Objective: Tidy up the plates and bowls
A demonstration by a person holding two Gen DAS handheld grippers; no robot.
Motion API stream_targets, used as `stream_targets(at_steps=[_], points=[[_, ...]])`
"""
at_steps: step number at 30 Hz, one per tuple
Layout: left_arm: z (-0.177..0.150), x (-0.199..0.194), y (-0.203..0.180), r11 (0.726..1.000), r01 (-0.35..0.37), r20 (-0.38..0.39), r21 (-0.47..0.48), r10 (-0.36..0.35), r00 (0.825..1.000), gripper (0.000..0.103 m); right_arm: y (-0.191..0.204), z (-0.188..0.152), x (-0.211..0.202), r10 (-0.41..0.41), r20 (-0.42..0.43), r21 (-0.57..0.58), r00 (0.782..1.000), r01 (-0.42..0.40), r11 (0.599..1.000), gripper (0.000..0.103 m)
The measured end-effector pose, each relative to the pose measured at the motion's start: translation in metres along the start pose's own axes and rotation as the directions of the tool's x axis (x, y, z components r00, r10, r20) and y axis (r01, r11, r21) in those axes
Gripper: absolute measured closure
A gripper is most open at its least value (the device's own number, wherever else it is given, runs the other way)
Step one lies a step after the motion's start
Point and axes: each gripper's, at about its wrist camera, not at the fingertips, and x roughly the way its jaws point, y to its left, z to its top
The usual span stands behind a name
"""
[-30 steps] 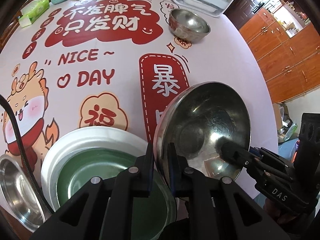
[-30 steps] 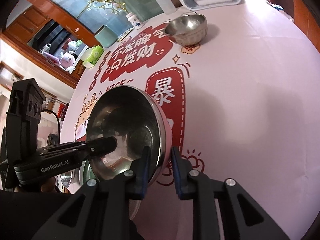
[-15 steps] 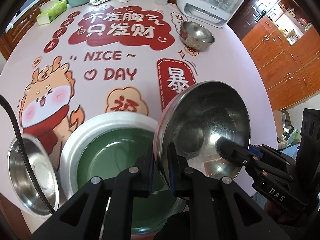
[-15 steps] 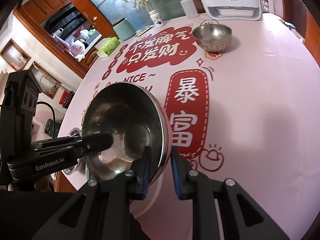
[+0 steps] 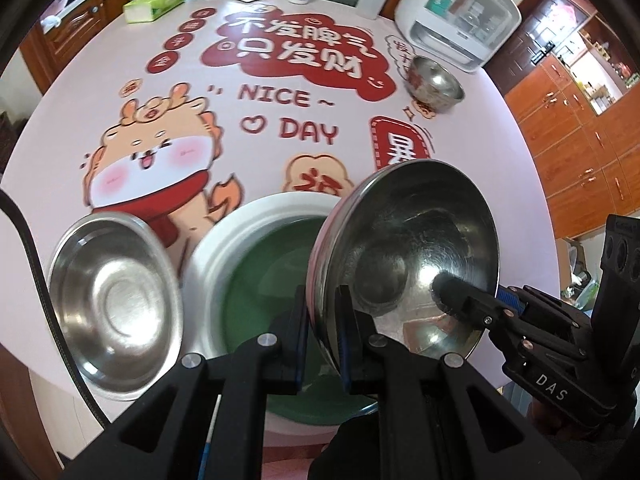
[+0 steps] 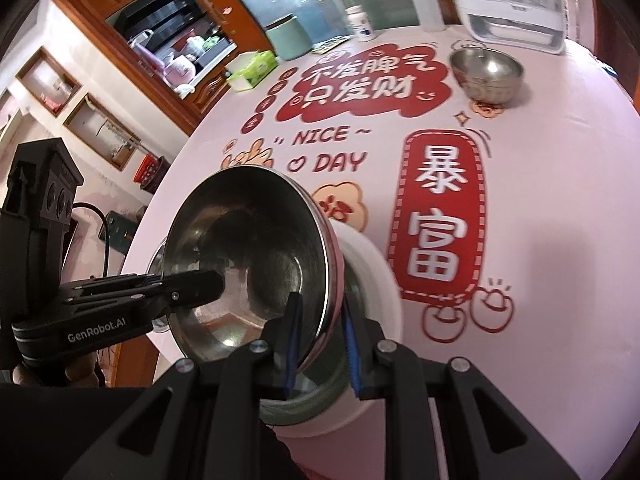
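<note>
Left gripper clamped on the rim of a shiny steel bowl; my right gripper pinches the opposite rim of the same bowl, its fingertip showing inside the bowl in the left view. Bowl is held in the air, tilted, opening turned toward the left camera, above the near edge of the table.

Changes vs 1 s ago: both cameras sit higher and further back, so more of the pink printed tablecloth shows. The white bowl with green inside and the shallow steel dish have slid from the bottom-left corner toward the middle of the left view. Grip on the held bowl is unchanged on both sides.

Containers:
- white/green bowl: on the table directly under the held bowl, nothing visible inside, part hidden by my fingers.
- shallow steel dish: just beside it on the left, at the table edge, nothing in it.
- small deep steel bowl: far side of the table, well apart, just in front of a white countertop appliance; nothing in the part I can see.
</note>
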Motion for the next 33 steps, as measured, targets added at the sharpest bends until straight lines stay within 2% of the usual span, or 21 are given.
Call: stream_targets(at_steps=[18, 33], points=[[-0.018, -0.039, 0.092, 0.994, -0.053, 0.027, -0.095, 0.056, 0.998, 0.093, 0.091, 0.008, 0.044, 0.048, -0.051, -0.096, 0.998, -0.052, 0.994, 0.084], [-0.022, -0.053, 0.157, 0.991, -0.086, -0.001, -0.100, 0.086, 0.996, 0.093, 0.145, 0.007, 0.082, 0.065, -0.082, -0.080, 0.994, -0.072, 0.994, 0.084]])
